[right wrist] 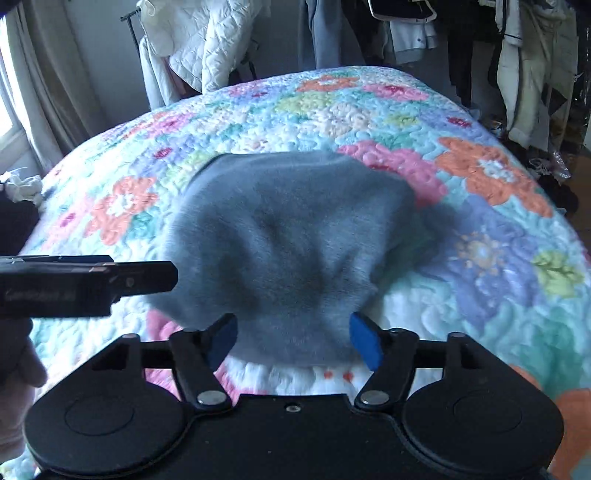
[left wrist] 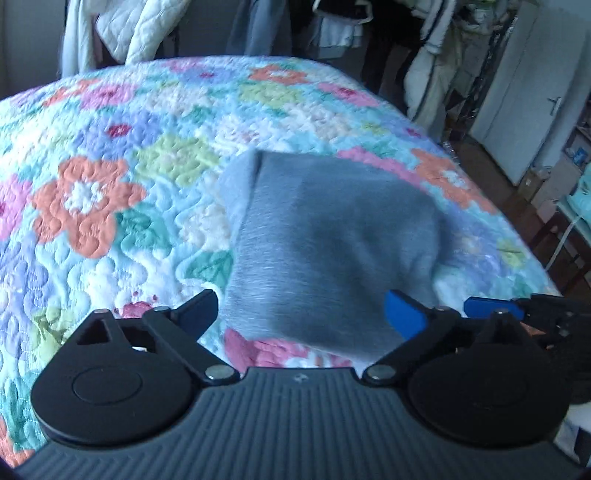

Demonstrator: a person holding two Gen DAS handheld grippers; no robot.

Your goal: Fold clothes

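I see a bedroom w/ clothes hanging on a rack (right wrist: 406, 33) at the back, and a bed under a floral quilt (left wrist: 110, 155). A grey garment (left wrist: 325, 240) lies bunched in the middle of the quilt — blurred in both views, so I can't tell what kind it is. My left hand-held gripper (left wrist: 303, 310) has its fingers spread wide, the near edge of the cloth between them. My right hand-held gripper (right wrist: 293, 339) is also spread apart around the cloth's near edge, not clamped. In the right view the left one comes in from the left, just beside the garment.
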